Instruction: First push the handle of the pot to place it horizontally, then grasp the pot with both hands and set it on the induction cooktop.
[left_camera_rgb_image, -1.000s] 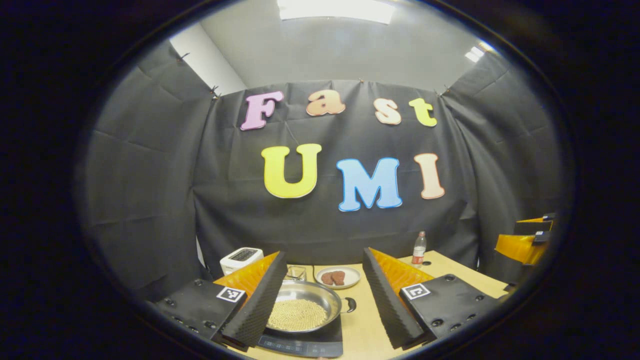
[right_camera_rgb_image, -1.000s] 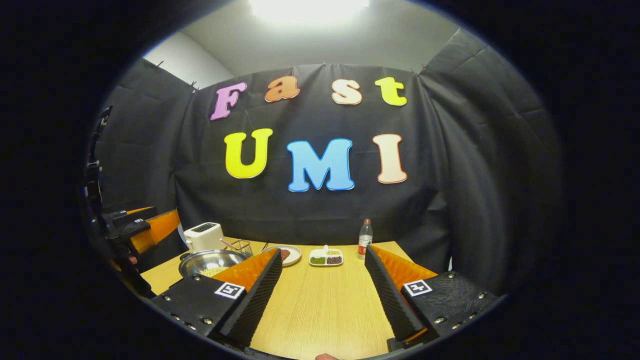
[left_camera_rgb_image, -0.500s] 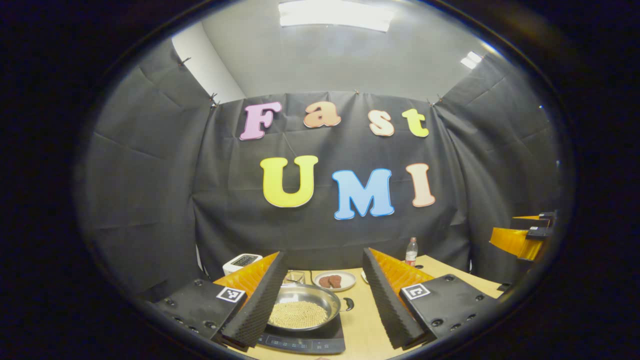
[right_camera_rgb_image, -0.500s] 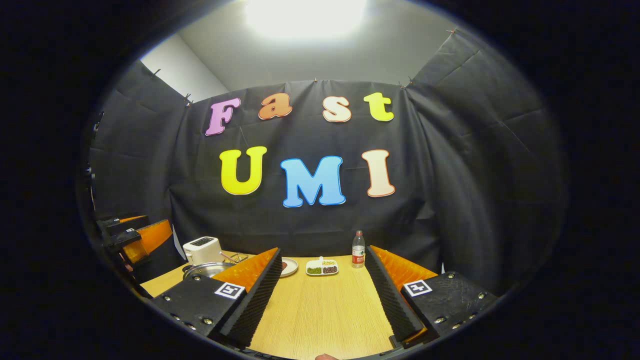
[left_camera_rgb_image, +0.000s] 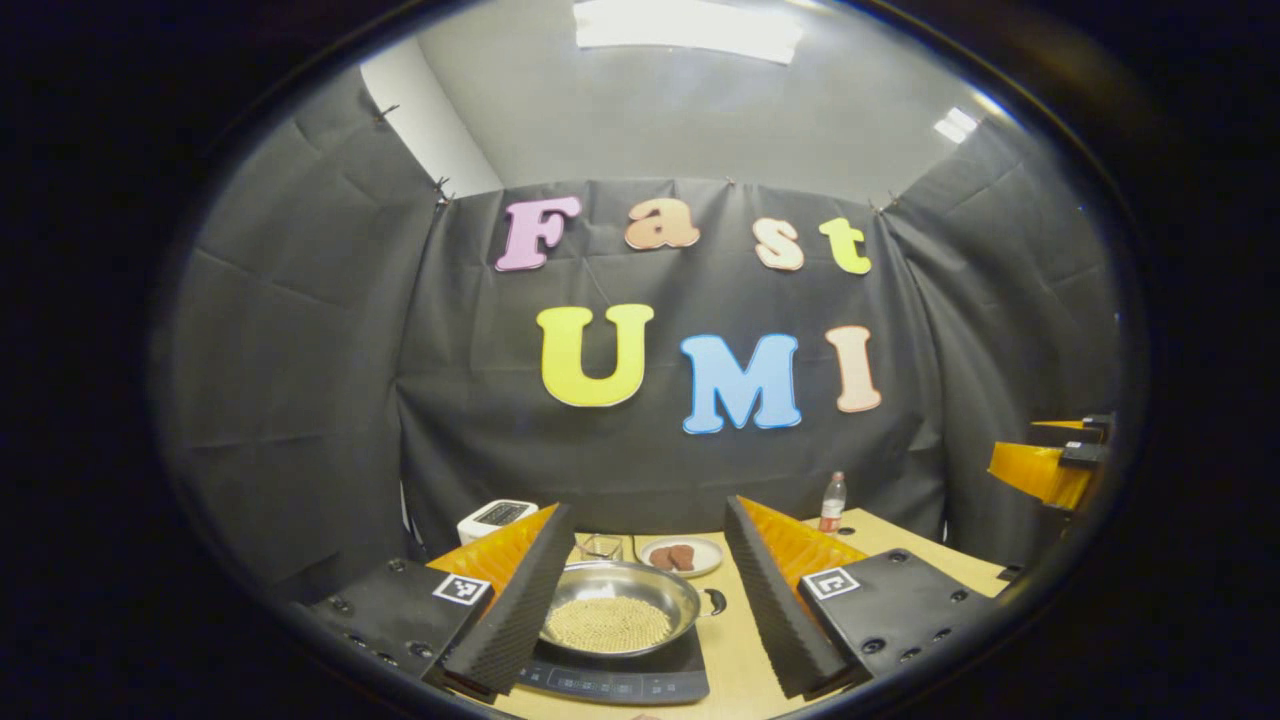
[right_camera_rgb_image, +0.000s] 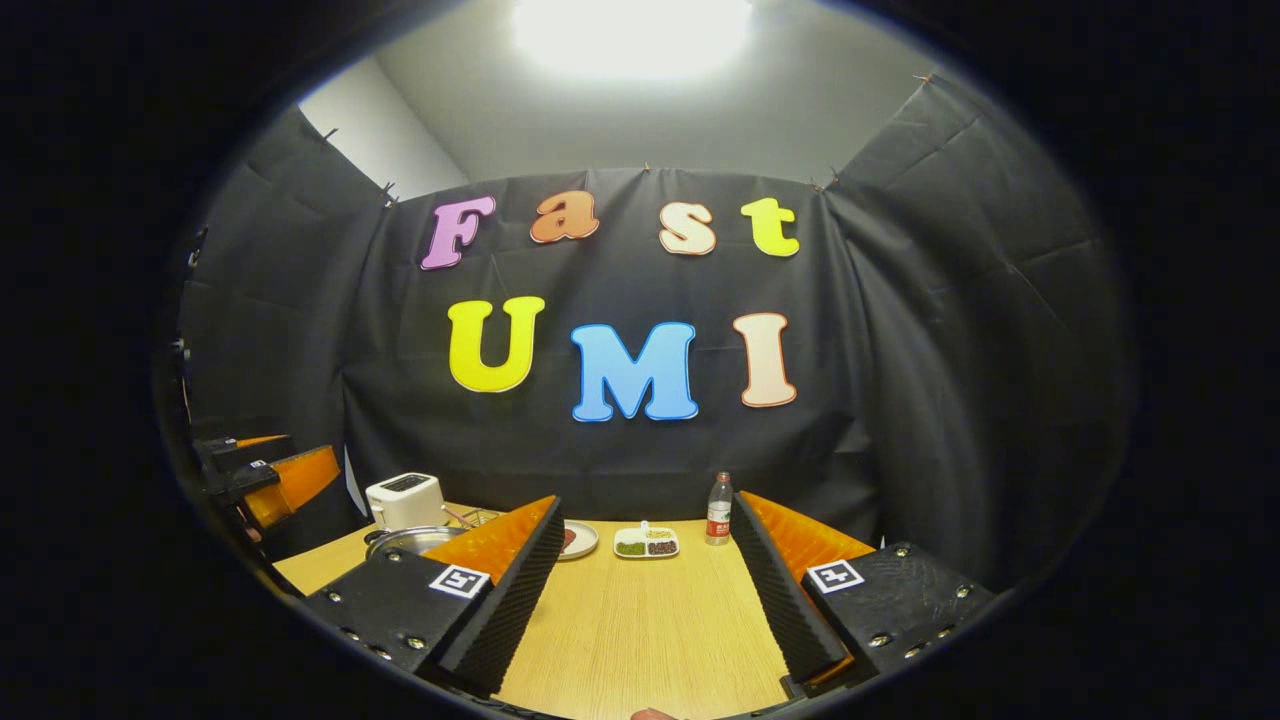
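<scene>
A shiny steel pot (left_camera_rgb_image: 622, 612) holding small yellow beans sits on the black induction cooktop (left_camera_rgb_image: 640, 675), one black side handle (left_camera_rgb_image: 713, 601) pointing right. My left gripper (left_camera_rgb_image: 640, 540) hovers open above and in front of the pot, nothing between its fingers. In the right gripper view the pot's rim (right_camera_rgb_image: 405, 541) peeks out at the left behind my own left finger. My right gripper (right_camera_rgb_image: 640, 535) is open over bare wooden table (right_camera_rgb_image: 640, 620). The left gripper (right_camera_rgb_image: 270, 475) appears far left there; the right gripper (left_camera_rgb_image: 1050, 465) appears at the far right of the left gripper view.
A white toaster (right_camera_rgb_image: 404, 498) and a wire basket (left_camera_rgb_image: 602, 546) stand at the back left. A plate of brown patties (left_camera_rgb_image: 680, 555), a divided dish of beans (right_camera_rgb_image: 646, 545) and a plastic bottle (right_camera_rgb_image: 718, 508) line the back of the table.
Both grippers have drawn back and tilted slightly upward, so the table objects look smaller and lower. The pot stays on the cooktop. Both grippers stay open.
</scene>
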